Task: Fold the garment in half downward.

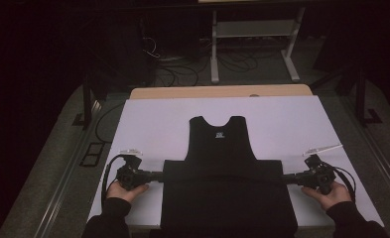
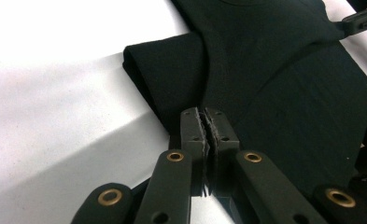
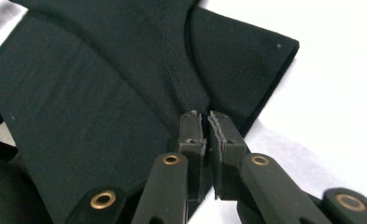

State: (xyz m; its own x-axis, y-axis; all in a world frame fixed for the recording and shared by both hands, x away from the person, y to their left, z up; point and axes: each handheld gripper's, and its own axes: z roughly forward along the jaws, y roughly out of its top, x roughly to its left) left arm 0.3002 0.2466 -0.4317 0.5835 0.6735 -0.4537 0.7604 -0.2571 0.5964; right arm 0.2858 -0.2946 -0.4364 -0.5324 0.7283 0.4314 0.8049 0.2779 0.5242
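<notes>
Mid-fold, I have the left gripper [image 1: 155,176] and right gripper [image 1: 291,178] each clamped on an edge of the black T-shirt [image 1: 222,148] lying low centre of frame, so next I must lift both evenly.

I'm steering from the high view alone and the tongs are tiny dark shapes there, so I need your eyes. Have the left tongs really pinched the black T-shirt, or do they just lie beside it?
Observer: The left tongs are shut on the black T-shirt, pinching the cloth at its near edge, beside the folded sleeve.
Operator: And the right side?
Observer: The right tongs are also shut on cloth, just below where the sleeve seam runs down to the edge.
Operator: Is the sleeve on the right side flat?
Observer: In the right gripper view it lies smooth on the white table, its hem unwrinkled.
</notes>
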